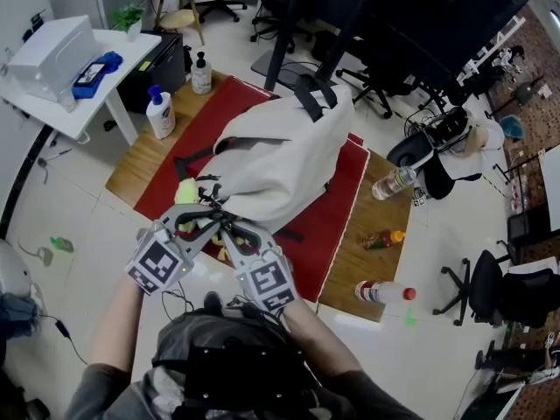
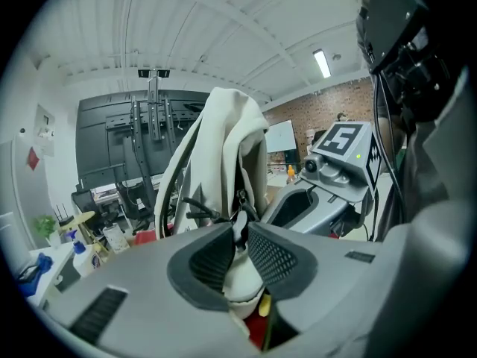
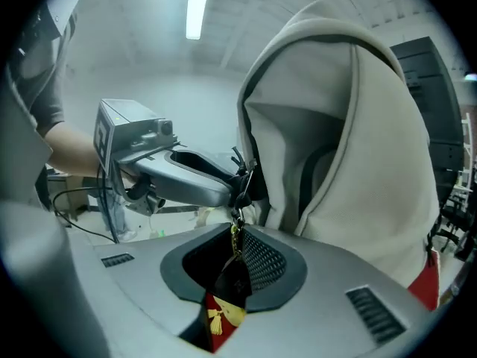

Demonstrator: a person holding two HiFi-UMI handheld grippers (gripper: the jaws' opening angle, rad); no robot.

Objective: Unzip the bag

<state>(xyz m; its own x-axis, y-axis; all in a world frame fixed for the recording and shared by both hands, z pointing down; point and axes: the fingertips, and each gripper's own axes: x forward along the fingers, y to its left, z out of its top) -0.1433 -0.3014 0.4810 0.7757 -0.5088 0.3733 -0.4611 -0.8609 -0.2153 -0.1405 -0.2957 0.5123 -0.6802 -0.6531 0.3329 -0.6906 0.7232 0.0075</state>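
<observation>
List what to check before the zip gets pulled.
1. Left gripper pinches the bag fabric at its near end: ok.
2. Zip tag hangs between the right gripper jaws: ok.
3. Right pads press on the tag: cannot tell; it lies against one pad.
4. Bag rests on the mat: ok.
5. Bottles stand apart from the bag, to its right: ok.
</observation>
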